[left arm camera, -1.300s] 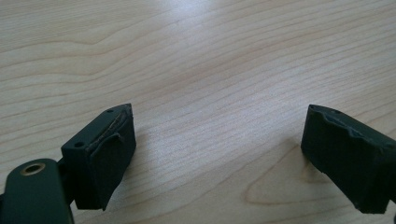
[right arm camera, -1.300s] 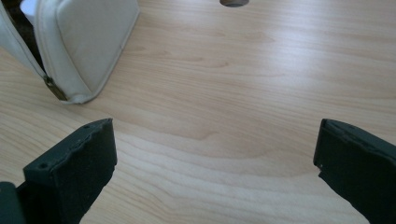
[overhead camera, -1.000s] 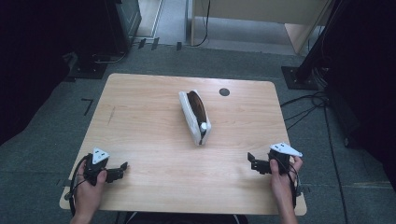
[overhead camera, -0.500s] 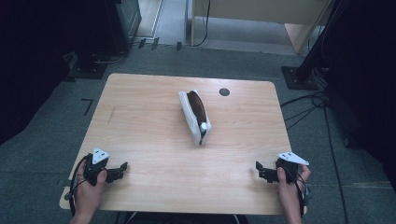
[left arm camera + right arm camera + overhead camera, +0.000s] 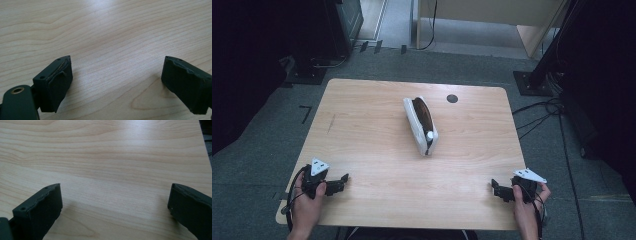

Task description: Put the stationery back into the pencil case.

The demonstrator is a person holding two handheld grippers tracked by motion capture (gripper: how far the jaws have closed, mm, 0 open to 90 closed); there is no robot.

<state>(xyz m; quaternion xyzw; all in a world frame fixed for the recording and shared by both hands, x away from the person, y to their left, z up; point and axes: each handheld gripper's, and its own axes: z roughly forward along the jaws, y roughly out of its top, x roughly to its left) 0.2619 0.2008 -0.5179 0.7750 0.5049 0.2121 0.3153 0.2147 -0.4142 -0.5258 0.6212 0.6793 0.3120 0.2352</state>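
The work object is a white pouch [image 5: 421, 126] lying near the centre of the wooden table [image 5: 362, 120], slightly toward the far edge. Its long axis runs from the far side toward the person, and its top is open, showing a dark interior. A small white, rounded item with a dark tip [image 5: 429, 135] sits at the near end of the opening; it cannot be identified from the high view. A dark round spot [image 5: 452, 98] lies on the table just beyond the pouch and to its right, apart from it.

The left gripper [image 5: 343, 178] rests low at the near left corner of the table. The right gripper [image 5: 495, 187] rests low at the near right edge. Both are well apart from the pouch. In the left gripper view [image 5: 115, 82] and the right gripper view [image 5: 115, 207], the jaws are spread wide — released, with bare wood grain between them and nothing gripped.

Judged step: standby, either ahead of the first approach or after a finished handling; the pictures do not settle which.

If an approach follows, the next move calls for:
- Advancing one gripper toward the pouch with the jaws held apart.
- Aligning the jaws across the narrow fabric wall — not along its length.
- Steadying the soft pouch with the other gripper, since it will likely slide or collapse under a one-sided push.
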